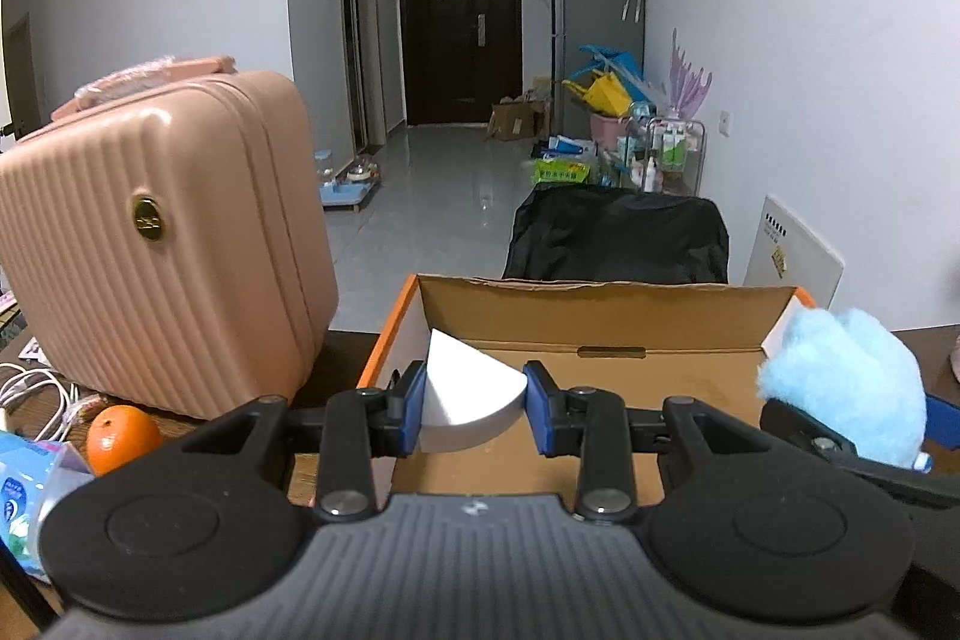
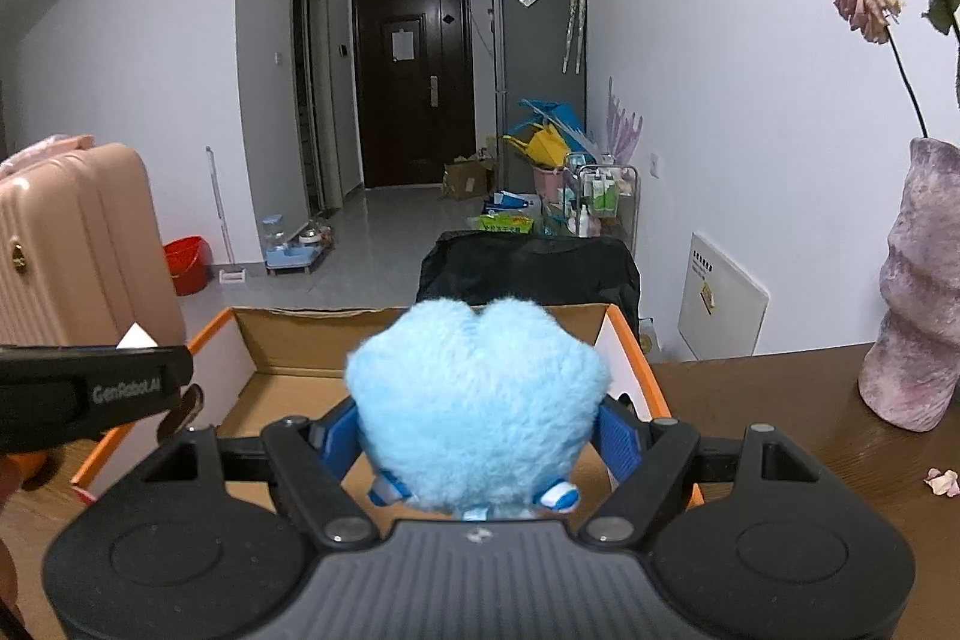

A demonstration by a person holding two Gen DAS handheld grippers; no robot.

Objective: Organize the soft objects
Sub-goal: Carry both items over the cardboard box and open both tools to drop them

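Note:
My left gripper (image 1: pixel 474 406) is shut on a white wedge-shaped foam sponge (image 1: pixel 465 400) and holds it over the near left part of an open cardboard box (image 1: pixel 600 316) with orange outer sides. My right gripper (image 2: pixel 477 430) is shut on a fluffy light-blue plush toy (image 2: pixel 480 400) and holds it above the same box (image 2: pixel 288 340), near its right side. The plush also shows at the right of the left wrist view (image 1: pixel 846 394). The left gripper's side (image 2: pixel 90 394) shows at the left of the right wrist view. The box floor that shows looks bare.
A pink hard-shell suitcase (image 1: pixel 162 244) stands left of the box. An orange (image 1: pixel 120 436), a blue packet (image 1: pixel 24 496) and white cables (image 1: pixel 36 394) lie at the left. A purple vase (image 2: pixel 918 292) with a dried rose stands on the brown table (image 2: pixel 780 400) at right.

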